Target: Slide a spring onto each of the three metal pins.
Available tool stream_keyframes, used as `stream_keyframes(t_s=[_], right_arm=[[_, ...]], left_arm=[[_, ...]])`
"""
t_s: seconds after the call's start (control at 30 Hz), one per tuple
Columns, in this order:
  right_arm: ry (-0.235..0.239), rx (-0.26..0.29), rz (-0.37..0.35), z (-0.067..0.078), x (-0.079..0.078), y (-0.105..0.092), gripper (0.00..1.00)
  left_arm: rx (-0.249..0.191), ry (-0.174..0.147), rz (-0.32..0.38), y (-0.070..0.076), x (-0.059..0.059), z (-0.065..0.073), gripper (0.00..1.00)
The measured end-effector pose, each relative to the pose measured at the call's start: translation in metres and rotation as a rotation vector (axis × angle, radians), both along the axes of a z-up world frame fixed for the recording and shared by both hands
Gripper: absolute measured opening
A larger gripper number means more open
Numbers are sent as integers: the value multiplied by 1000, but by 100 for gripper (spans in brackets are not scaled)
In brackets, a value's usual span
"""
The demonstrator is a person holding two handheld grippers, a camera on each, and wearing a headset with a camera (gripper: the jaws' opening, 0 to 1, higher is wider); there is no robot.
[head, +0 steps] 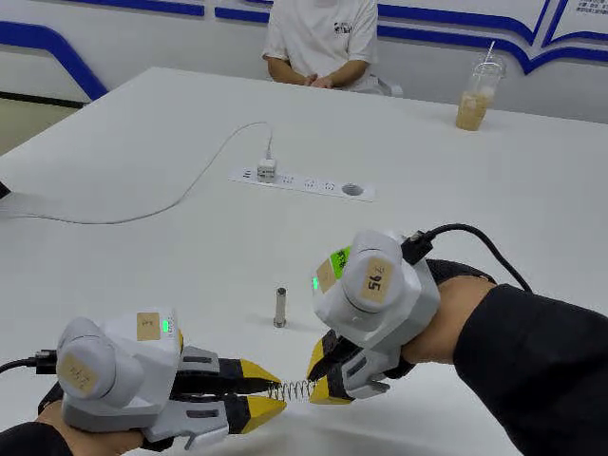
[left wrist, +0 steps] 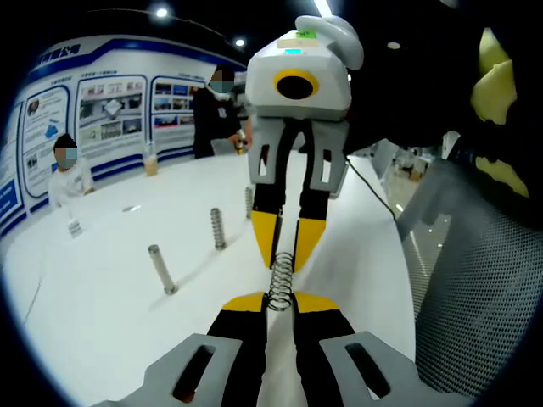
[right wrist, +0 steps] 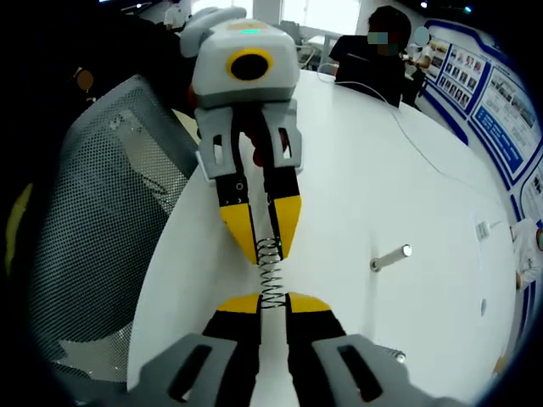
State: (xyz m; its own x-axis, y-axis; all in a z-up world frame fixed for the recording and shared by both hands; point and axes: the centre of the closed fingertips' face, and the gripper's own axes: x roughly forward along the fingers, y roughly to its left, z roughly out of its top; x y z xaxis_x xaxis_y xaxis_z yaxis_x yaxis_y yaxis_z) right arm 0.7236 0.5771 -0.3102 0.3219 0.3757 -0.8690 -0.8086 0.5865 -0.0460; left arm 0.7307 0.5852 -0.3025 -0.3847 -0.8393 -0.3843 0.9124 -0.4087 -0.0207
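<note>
Head view puts the left tongs (head: 275, 389) and the right tongs (head: 321, 376) tip to tip low over the white desk (head: 171, 142). Each pair pinches one end of the same spring (head: 291, 389), which hangs roughly level between them, clear of the surface. Just beyond stands a bare pin (head: 280, 307), upright and apart from both. From the left gripper view we also see a second pin (left wrist: 218, 229) already wearing a spring, with what may be a third pin (left wrist: 249, 202) behind it, half hidden by the right tongs.

We judge the step in hand to be passing the spring to one side and loading the bare pin. To do it well, one pair should let go so the other holds the spring alone, gripped near one end to leave the far opening free. We would turn the spring upright and line its open end up over the pin top before lowering. We would squeeze lightly, since a hard pinch could flatten the coils. The pin looks free-standing, so a sideways nudge could topple it; we come straight down, then release.
</note>
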Motion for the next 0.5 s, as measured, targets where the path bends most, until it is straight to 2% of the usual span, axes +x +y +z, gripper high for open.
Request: stream_keyframes(t_s=[0.3, 0.5], right_arm=[[8, 12, -10, -3, -4, 1, 13], [24, 15, -16, -10, -7, -1, 15]], left_arm=[[-4, 16, -19, 0, -6, 2, 10], [-15, 31, -27, 0, -8, 5, 10]])
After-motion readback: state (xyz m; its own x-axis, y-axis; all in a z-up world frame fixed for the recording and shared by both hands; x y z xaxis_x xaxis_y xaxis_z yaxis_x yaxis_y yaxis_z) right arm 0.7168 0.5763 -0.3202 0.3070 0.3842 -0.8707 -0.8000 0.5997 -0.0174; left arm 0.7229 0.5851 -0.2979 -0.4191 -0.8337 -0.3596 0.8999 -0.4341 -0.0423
